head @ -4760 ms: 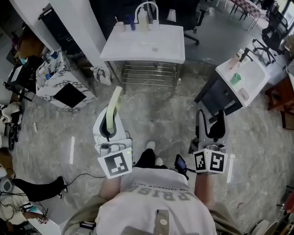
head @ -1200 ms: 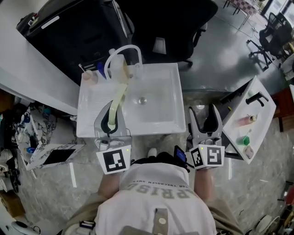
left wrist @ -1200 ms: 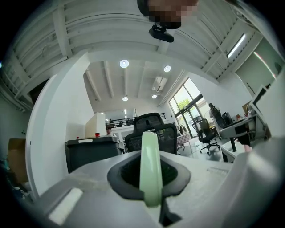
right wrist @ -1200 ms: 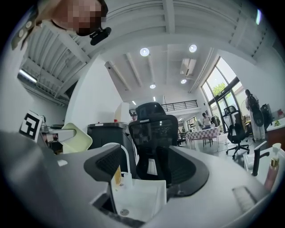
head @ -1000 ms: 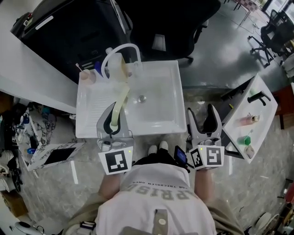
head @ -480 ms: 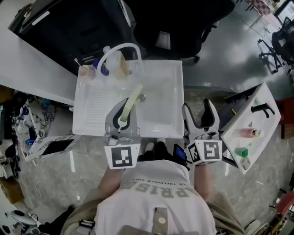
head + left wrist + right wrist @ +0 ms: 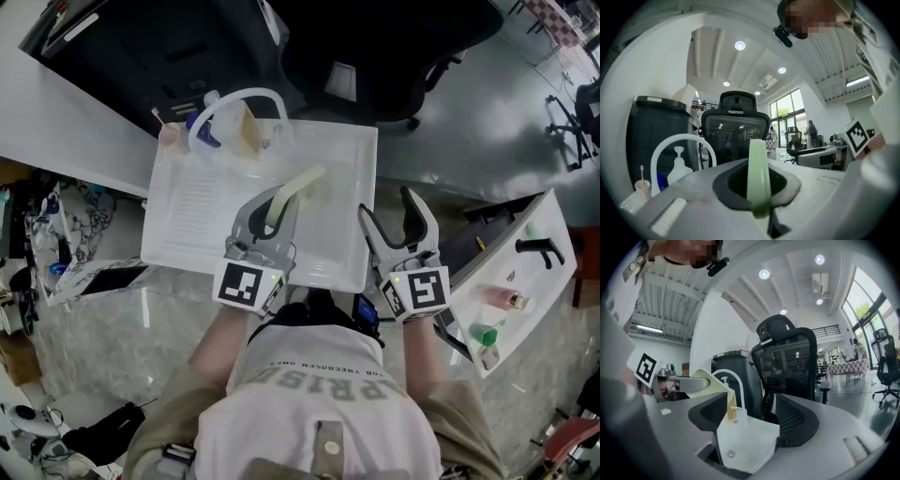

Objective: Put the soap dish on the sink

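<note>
My left gripper is shut on a pale green soap dish and holds it over the basin of the white sink. The dish juts forward and to the right from the jaws. In the left gripper view the soap dish shows edge-on, pinched in my left gripper. My right gripper is open and holds nothing, over the sink's right rim. In the right gripper view the sink lies between the wide jaws of my right gripper, and the soap dish shows at the left.
A white arched faucet stands at the sink's back edge, with a pump bottle, a blue bottle and a cup beside it. Behind are a black bin and an office chair. A second sink stands at the right.
Both grippers have moved forward and lower over the sink. The soap dish has swung from pointing at the faucet to pointing right, over the basin. The right jaws stay open.
</note>
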